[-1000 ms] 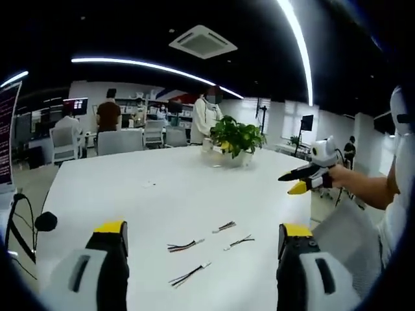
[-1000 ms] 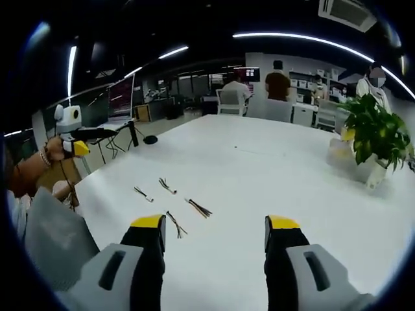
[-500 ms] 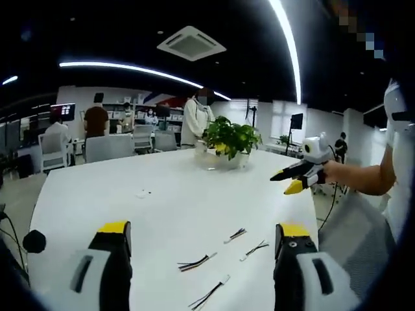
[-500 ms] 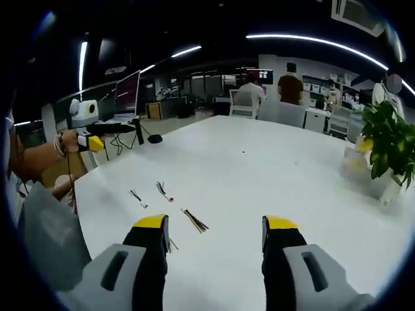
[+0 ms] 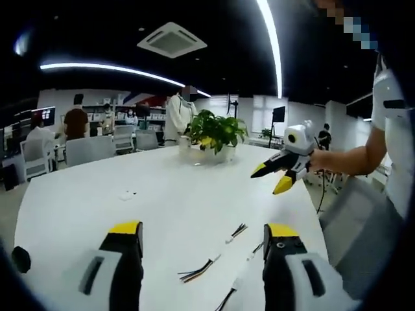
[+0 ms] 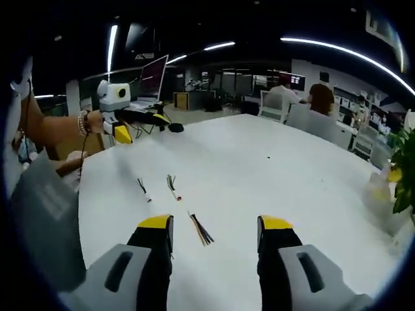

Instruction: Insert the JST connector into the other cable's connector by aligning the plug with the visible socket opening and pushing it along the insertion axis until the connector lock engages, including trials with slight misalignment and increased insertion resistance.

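Several short JST cables lie loose on the white table (image 5: pixel 149 194). In the left gripper view, one cable (image 5: pixel 200 269) rests between my jaws, with another (image 5: pixel 235 232) farther off and a third (image 5: pixel 255 249) by the right jaw. My left gripper (image 5: pixel 204 230) is open and holds nothing. The right gripper (image 5: pixel 272 178) hangs open above the table's right side. In the right gripper view, a cable (image 6: pixel 201 230) lies between the jaws, and two more (image 6: pixel 172 186) (image 6: pixel 141 189) lie farther left. My right gripper (image 6: pixel 215 223) is open and empty. The left gripper (image 6: pixel 139 125) hovers open at the left.
A potted plant (image 5: pixel 214 133) stands at the table's far side and appears as the plant (image 6: pixel 405 162) at the right edge. A grey chair back (image 6: pixel 42 220) is near the table's edge. People and chairs are in the background. A black object (image 6: pixel 175 127) sits beyond the table.
Both views have swung as the hands moved: the left one rightward, the right one leftward. Each gripper appears larger in the other's view. The cables have not moved, and both grippers stay open.
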{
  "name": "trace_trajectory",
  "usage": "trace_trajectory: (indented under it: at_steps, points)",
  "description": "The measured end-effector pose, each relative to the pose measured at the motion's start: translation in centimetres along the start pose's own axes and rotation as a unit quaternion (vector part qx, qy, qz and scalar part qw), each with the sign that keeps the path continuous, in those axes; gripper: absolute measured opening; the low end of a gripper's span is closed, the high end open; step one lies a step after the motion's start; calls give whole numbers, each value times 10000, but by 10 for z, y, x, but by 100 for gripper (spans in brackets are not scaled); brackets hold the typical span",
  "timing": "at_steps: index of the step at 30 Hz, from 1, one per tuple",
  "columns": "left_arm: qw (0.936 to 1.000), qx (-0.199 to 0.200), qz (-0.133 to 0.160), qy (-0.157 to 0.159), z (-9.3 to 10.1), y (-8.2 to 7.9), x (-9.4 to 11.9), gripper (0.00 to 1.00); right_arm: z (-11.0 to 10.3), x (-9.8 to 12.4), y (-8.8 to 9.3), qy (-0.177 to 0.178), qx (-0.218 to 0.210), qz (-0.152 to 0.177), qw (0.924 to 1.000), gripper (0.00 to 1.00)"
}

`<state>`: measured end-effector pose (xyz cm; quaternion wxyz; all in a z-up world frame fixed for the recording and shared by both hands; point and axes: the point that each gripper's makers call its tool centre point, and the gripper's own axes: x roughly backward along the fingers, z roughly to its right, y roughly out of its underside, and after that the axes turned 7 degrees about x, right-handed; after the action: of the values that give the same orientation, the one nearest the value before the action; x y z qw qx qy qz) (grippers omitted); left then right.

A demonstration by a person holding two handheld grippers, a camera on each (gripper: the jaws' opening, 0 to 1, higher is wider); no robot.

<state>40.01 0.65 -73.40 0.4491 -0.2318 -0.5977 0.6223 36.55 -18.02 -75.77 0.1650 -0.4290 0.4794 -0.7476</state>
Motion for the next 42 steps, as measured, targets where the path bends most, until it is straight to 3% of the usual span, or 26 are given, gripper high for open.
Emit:
trace_trajectory:
  at_steps: [3,10,20,23,39,42]
  points:
    - [9996,-15,-181,206,0,14,-8,69,-4,-10,1,-252,87,33,9996,47]
    - [9976,-190,-284,602,4,31,-23,65,-10,-32,6,-566,266,32,9980,42]
    - [9959,-258,-486,715,-5,54,-44,60,-26,-58,22,-1039,456,-89,9935,34]
    - [9959,-205,-545,687,-8,61,-49,54,-28,-64,24,-1111,463,-72,9927,31]
    - [9894,-476,-868,1061,5,90,-66,38,-36,-89,32,-1380,456,-60,9894,24]
    - [9878,-576,-898,1137,7,93,-66,28,-38,-91,34,-1425,510,-79,9885,21]
